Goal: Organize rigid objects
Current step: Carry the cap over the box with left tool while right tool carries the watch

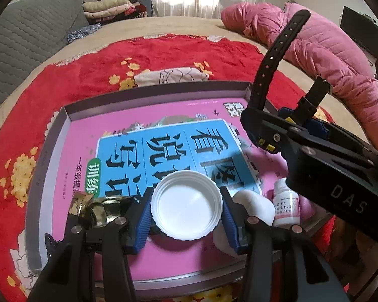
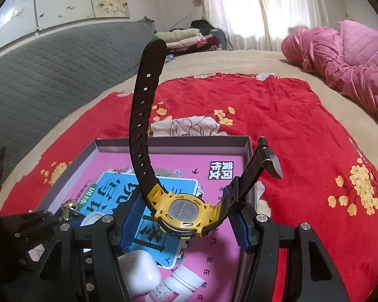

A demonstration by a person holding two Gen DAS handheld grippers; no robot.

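The left gripper is closed partway, its two blue pads pressed against opposite sides of a white ribbed cap, which it holds with the hollow side facing the camera, above the near part of a shallow grey tray. The right gripper is open wider and has hold of a watch: the yellow case back faces up between the pads, the right pad touches the short strap end with the buckle, and the long black strap curves upward and away over the tray. Whether the left pad touches the case cannot be told.

The tray lies on a red flowered blanket spread over a bed, and a pink book with a blue title panel fills its floor. On the book, near the tray's near edge, lie a small white pill bottle on its side and a smooth white case just beside it. A crumpled gold wrapper sits at the near left of the tray, close beside the left gripper. A pink padded jacket lies at the far right of the bed, well apart from the tray.
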